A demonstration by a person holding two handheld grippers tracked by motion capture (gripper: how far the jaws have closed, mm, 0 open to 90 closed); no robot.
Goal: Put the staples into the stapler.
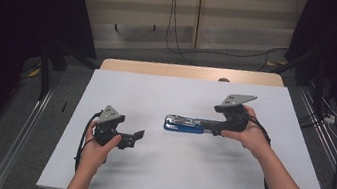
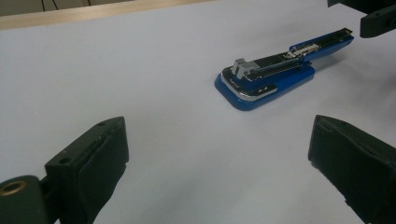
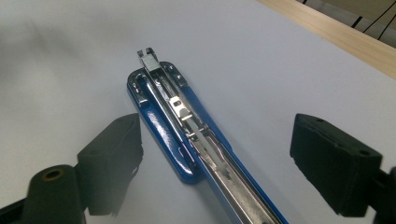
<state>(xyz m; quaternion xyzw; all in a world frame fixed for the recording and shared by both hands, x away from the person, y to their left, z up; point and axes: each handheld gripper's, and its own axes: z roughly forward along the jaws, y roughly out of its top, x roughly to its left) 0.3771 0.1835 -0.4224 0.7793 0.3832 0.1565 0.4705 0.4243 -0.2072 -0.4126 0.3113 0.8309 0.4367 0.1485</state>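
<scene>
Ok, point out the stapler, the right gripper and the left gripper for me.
stapler point(image 1: 183, 124): high view, on its blue base.
right gripper point(image 3: 215, 154): right gripper view, midway between its open jaws.
left gripper point(image 2: 219, 163): left gripper view, midway between its open jaws.

A blue stapler point(image 1: 184, 124) lies flat on the white counter point(image 1: 169, 175), a little toward 3 o'clock of its middle, lengthwise along the 9-to-3 line. Its top arm is swung open and stretches toward 3 o'clock, baring the silver staple channel point(image 3: 196, 133); the rounded blue base point(image 2: 261, 86) points toward 9 o'clock.
</scene>
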